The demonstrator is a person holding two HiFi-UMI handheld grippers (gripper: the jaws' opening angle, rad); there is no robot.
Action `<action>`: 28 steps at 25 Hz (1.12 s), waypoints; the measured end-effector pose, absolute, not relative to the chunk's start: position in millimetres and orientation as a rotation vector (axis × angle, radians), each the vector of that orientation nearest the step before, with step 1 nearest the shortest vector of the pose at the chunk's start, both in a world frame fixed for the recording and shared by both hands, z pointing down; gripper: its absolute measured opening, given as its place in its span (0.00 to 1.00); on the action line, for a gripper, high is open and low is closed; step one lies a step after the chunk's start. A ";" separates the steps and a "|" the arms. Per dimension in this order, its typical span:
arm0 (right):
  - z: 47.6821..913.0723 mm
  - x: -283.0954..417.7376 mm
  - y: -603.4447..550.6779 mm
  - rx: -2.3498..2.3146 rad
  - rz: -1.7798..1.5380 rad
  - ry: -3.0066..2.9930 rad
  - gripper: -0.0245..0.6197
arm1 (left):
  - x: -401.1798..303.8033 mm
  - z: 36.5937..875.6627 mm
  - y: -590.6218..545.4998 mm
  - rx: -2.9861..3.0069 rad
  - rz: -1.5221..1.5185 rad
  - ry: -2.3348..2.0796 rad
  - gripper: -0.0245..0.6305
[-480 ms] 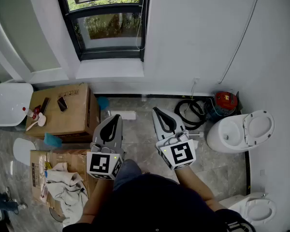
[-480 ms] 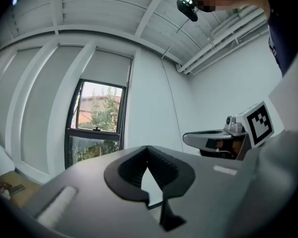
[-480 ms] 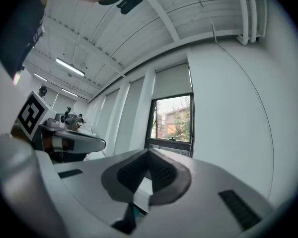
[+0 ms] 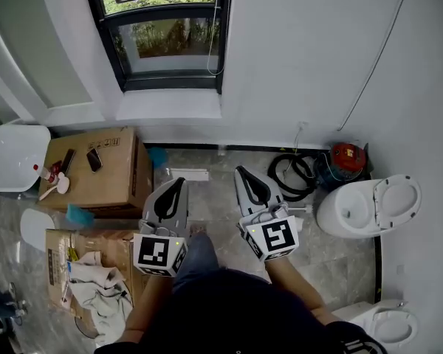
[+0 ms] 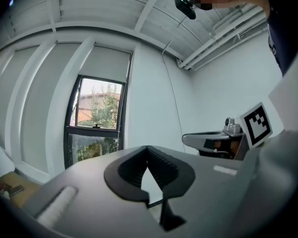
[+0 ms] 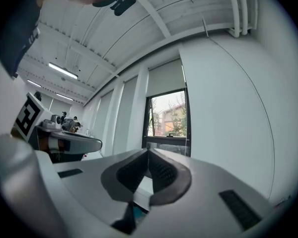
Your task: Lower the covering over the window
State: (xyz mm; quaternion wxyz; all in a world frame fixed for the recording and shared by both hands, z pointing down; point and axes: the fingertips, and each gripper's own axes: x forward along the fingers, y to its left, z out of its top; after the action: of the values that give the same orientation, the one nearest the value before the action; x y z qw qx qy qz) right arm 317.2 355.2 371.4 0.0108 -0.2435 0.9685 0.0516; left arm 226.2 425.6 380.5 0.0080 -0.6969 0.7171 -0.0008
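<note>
Now my left gripper [image 4: 179,180] and right gripper [image 4: 240,169] are fully closed, empty; window [image 4: 170,39] at 12 o'clock.

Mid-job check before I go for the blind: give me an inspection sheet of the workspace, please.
Surface: tiled floor, bare ahead of the grippers.
Job's things: window, glass mostly uncovered; blind covers only its top; pull cord hangs at its right frame.
Clutter: cardboard box with small items on top; cloths at left.
Grippers: left gripper and right gripper both shut, empty.
Cables: black hose coiled beside red machine; thin cable on the wall.
Surroundings: toilet at right.
</note>
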 end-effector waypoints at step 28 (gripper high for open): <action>378.6 94.6 157.0 -1.079 0.162 2.985 0.06 | 8.4 389.4 204.8 -2.501 0.118 1.909 0.23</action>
State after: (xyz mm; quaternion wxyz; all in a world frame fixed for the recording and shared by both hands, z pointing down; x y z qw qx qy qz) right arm 94.6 157.0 378.6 -0.0184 -0.3393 0.9391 0.0508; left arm 8.4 204.8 389.4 -0.0037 -0.7943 0.6063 0.0376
